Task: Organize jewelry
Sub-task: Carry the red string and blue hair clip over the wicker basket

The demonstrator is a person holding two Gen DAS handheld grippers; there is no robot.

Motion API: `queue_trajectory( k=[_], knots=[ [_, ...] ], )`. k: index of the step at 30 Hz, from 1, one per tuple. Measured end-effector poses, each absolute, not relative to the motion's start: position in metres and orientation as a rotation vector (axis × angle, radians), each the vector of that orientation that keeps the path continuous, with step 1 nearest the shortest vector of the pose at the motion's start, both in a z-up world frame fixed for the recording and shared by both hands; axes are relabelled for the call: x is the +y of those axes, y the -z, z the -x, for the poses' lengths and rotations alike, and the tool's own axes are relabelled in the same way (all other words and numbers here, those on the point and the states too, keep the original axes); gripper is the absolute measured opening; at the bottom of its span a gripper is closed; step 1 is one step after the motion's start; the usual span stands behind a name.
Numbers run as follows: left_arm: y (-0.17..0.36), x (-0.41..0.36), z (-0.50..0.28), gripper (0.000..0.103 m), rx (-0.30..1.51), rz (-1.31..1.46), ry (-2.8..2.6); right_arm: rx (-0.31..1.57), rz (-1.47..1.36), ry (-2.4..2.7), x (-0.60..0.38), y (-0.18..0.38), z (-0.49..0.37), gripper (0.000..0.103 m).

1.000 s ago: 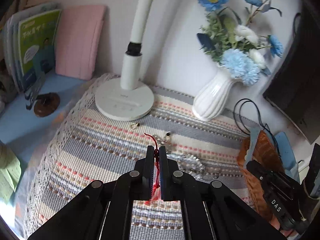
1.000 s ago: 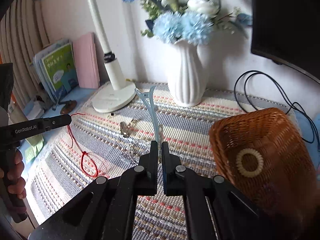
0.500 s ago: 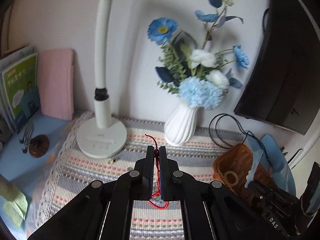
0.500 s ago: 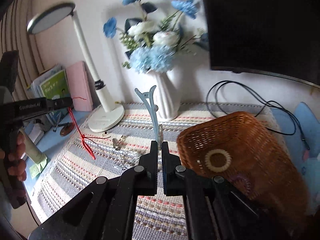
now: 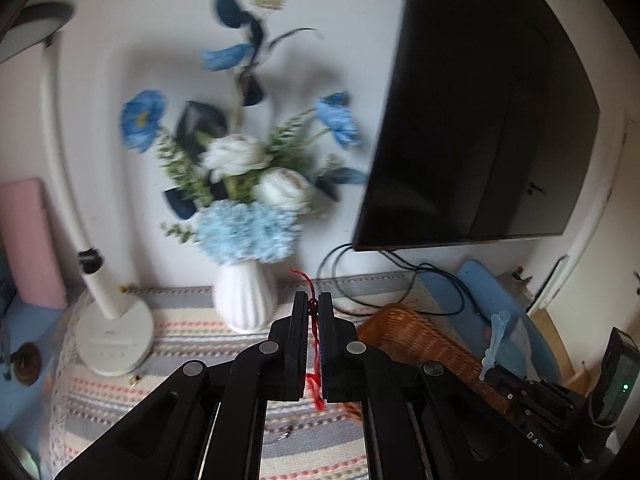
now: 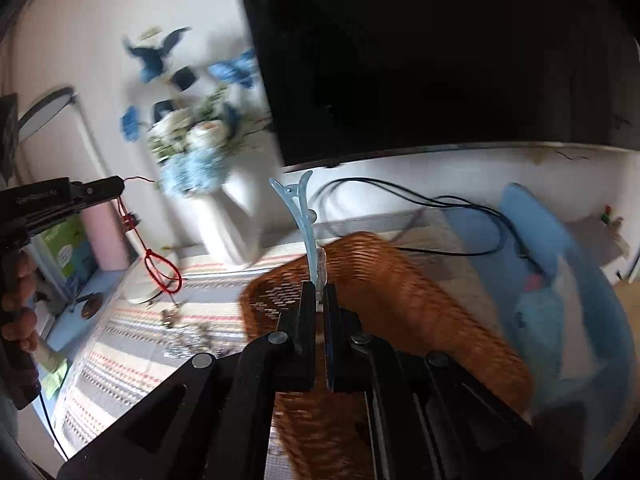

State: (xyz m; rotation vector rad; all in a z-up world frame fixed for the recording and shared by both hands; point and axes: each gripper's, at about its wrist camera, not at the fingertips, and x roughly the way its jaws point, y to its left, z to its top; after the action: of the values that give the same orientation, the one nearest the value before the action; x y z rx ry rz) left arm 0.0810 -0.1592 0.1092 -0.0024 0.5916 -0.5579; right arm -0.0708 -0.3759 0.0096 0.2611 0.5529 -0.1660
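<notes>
Grippers are rising off the mat: left (image 5: 314, 308) clamping cord (image 5: 313, 380), right (image 6: 319, 300) clamping clip (image 6: 298, 216), basket (image 6: 400, 292) nearing at six o'clock.

A red string bracelet (image 6: 162, 270) hung off the surface, pinched at its upper end between the closed jaws of the left tool (image 5: 314, 305); its knotted cord dropped to an oval loop that dangled free above the striped mat (image 6: 132, 344). A pale blue hair clip (image 6: 302, 220), long and narrow with a forked tip, stood nearly upright, clamped at its lower end by the right tool (image 6: 318, 294) just above the near rim of a brown wicker basket (image 6: 400, 292). More small metal jewelry (image 6: 188, 338) lay blurred on the mat, left of the basket.
</notes>
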Motion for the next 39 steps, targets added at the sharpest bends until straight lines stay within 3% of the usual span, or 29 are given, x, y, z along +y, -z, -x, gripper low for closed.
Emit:
queue_trajectory(
  k=[18, 39],
  knots=[
    [-0.063, -0.283, -0.064, 0.005, 0.718, -0.124, 0.743, 0.602, -0.306, 0.297, -0.447, 0.009, 0.097, 0.004],
    [-0.008, -0.325, -0.061, 0.005, 0.850, -0.239, 0.746, 0.712, -0.302, 0.238, -0.441, 0.040, 0.056, 0.004]
  ],
)
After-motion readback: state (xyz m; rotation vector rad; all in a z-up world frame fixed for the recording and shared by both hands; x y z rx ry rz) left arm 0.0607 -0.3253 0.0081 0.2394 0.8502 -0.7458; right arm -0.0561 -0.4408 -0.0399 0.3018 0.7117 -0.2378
